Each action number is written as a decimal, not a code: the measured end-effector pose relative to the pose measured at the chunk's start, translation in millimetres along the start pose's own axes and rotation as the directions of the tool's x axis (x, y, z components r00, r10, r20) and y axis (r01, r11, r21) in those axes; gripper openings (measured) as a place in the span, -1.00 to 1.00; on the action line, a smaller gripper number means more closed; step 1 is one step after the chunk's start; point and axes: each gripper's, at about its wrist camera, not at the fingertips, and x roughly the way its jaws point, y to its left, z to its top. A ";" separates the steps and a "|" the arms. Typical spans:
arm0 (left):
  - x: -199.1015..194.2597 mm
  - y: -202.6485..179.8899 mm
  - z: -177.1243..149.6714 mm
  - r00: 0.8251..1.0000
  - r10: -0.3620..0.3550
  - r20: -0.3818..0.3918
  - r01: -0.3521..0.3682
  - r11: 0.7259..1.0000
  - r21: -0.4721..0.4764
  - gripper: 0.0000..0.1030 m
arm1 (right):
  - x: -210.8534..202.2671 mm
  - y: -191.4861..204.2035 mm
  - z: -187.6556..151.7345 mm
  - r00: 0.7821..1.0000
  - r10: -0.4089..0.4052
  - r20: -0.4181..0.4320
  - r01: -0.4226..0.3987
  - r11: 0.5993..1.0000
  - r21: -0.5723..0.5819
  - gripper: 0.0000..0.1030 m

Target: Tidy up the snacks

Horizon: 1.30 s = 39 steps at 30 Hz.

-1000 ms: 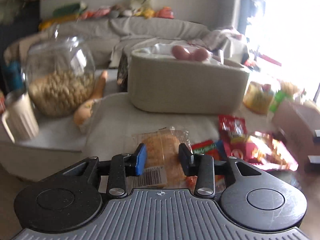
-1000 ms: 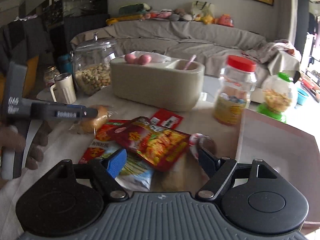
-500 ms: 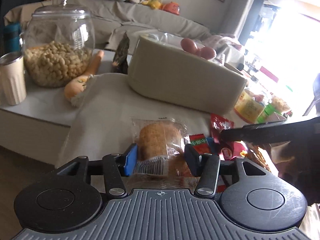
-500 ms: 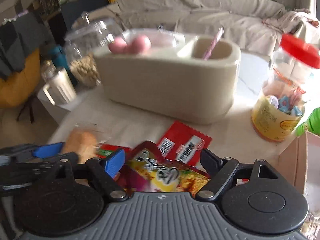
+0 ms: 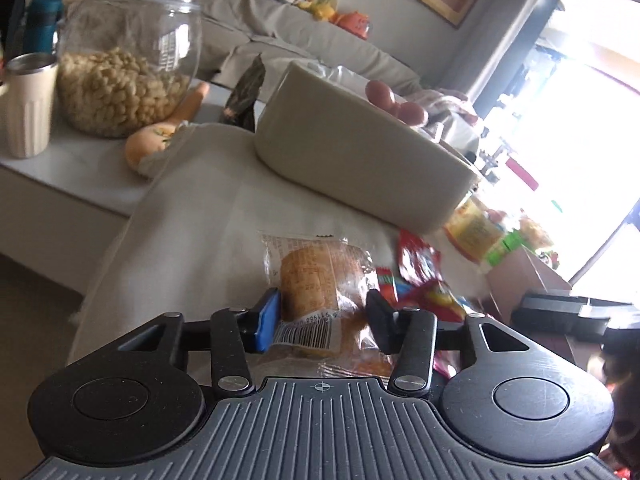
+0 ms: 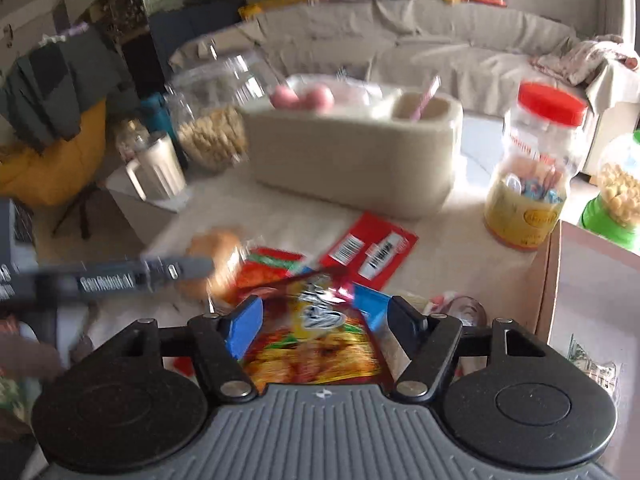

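Note:
My left gripper [image 5: 322, 322] has its jaws around a clear-wrapped bread bun [image 5: 320, 284] lying on the cloth-covered table; the blue pad touches the wrapper, the black one is close. My right gripper [image 6: 320, 322] has its jaws closing around a red and yellow snack bag [image 6: 320, 344] on top of a pile of packets. A red packet [image 6: 370, 250] lies beyond it. The bun also shows in the right wrist view [image 6: 218, 250], with the left gripper's finger across it. A beige two-compartment bin [image 6: 352, 160] holding pink balls stands behind the snacks.
A cardboard box [image 6: 592, 280] stands at the right. A red-lidded candy jar [image 6: 532, 168] and a green-based jar [image 6: 618, 192] stand beside the bin. A glass jar of nuts [image 5: 124, 64], a cream mug [image 5: 28, 104] and a bottle gourd [image 5: 160, 136] sit at the left.
The left gripper moved forward and its jaws closed in on the bun. The right gripper moved down and forward over the red snack bag and its jaws narrowed around it.

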 end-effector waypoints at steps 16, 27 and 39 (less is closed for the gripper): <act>-88.5 -16.7 -75.0 0.987 0.147 0.062 -0.153 0.984 0.094 -0.08 | 86.5 65.2 13.8 0.973 -0.071 -0.222 0.085 0.995 0.053 0.25; -96.3 -24.4 -85.0 0.987 0.155 0.036 -0.158 0.981 0.116 -0.08 | 114.3 79.3 8.5 0.947 -0.242 -0.212 0.221 0.968 -0.116 0.57; -99.0 -34.3 -89.4 0.990 0.142 -0.001 -0.141 0.982 0.128 -0.07 | 37.1 57.3 -39.6 0.961 0.029 -0.277 -0.038 0.999 -0.029 -0.11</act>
